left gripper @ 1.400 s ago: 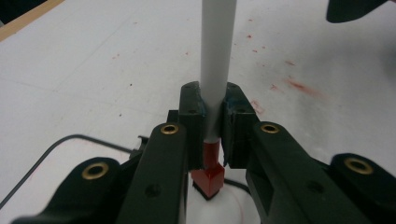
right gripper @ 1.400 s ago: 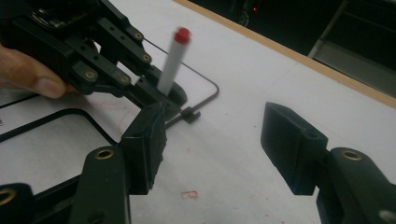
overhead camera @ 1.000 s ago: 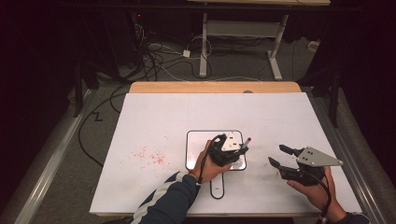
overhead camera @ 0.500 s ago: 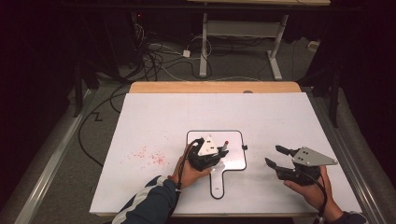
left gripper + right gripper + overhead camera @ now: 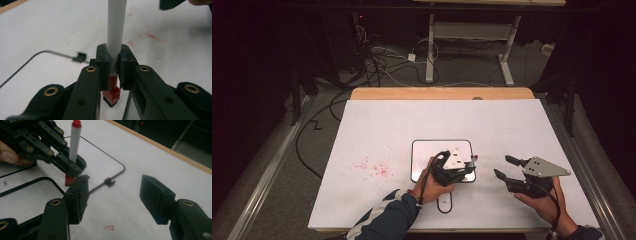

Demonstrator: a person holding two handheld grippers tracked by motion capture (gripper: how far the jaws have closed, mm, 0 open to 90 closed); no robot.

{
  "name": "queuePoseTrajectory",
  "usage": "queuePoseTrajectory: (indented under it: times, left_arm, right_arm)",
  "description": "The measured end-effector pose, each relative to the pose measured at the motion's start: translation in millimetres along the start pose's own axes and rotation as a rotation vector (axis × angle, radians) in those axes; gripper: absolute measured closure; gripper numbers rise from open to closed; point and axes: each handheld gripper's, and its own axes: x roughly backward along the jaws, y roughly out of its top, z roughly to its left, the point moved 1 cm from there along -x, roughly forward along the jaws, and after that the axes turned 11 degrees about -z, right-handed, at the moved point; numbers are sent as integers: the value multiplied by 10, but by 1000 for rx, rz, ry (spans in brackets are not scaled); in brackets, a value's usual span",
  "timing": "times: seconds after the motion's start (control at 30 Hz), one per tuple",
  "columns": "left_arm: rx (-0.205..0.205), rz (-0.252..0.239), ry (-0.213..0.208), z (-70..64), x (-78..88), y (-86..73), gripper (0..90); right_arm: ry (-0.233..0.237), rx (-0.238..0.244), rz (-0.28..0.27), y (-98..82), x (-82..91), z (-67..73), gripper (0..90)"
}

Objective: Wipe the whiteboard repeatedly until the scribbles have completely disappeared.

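Left gripper sits at the 4 o'clock corner of the small whiteboard, jaws clamped tight on a white marker. The marker stands upright, its red tip down on the table sheet just off the whiteboard's edge. Right gripper is at 3 o'clock from the left one, near but apart, jaws spread wide with nothing between them. Red smudges lie at 9 o'clock of the whiteboard.

No legible text or labels anywhere
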Motion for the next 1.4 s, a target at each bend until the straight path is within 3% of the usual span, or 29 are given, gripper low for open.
queuePoseTrajectory:
  times: [0.13,0.27,0.7,0.93,1.03,1.4]
  left_arm:
    - [-13,8,-17,-43,-142,67,790]
    - [-14,4,-19,-34,-148,62,790]
    - [1,-19,25,85,461,-211,790]
    - [10,-7,42,126,641,-271,790]
    - [18,-3,52,111,572,-239,790]
    - [-30,15,-33,-108,-78,39,790]
  right_arm:
    - [-1,-2,-2,-13,26,-14,413]
    - [-12,-3,-9,-11,72,-36,413]
    - [-15,1,-1,-8,62,-9,413]
    - [-6,4,3,-2,25,6,413]
    - [-5,7,6,-5,14,-1,413]
    - [-9,2,-3,-3,41,-34,413]
